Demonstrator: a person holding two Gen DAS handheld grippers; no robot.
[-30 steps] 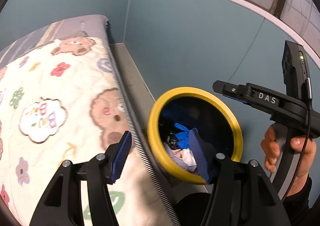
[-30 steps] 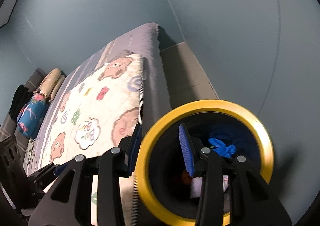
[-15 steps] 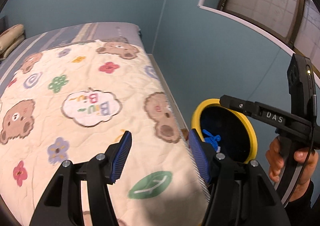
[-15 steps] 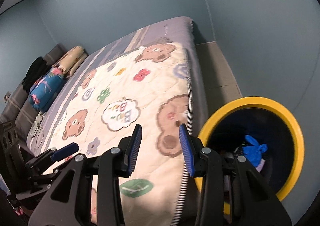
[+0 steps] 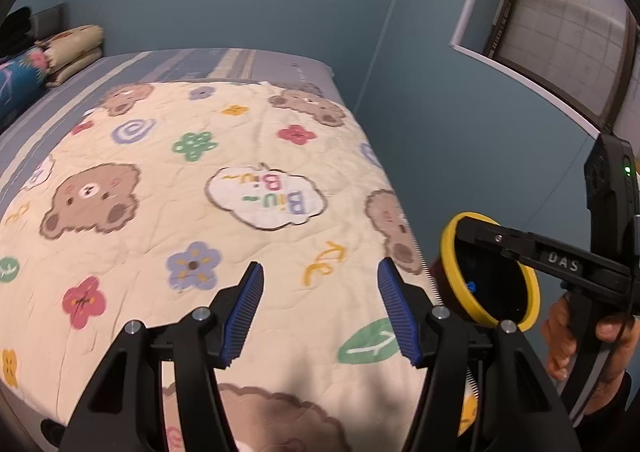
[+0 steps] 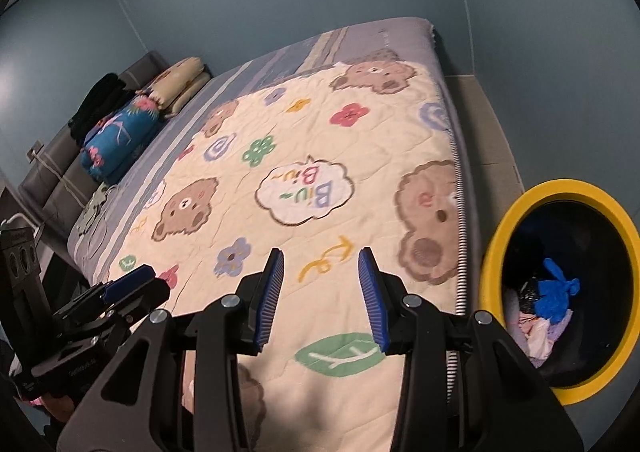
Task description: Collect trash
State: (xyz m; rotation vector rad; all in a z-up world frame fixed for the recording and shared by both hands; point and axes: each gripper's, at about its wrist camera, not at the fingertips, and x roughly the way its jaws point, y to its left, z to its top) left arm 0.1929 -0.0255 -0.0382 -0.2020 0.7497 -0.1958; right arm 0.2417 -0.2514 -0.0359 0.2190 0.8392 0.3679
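Trash sits in the bin [image 6: 560, 384] beside the bed [image 6: 320, 188]; both my tongs, left [image 5: 320, 308] and right [image 6: 320, 292], gape empty. Risk (my guess): swinging wide, I clip the bin's rim and tip it.

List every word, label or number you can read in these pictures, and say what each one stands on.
"Biu~ Biu~": in the white cloud patch printed on the cream quilt, seen upside down in both wrist views.
"DAS": in pale letters on the black body of the right gripper, seen from the left wrist view.
Too small and blurred to read: small print on the side of the left gripper, seen from the right wrist view.
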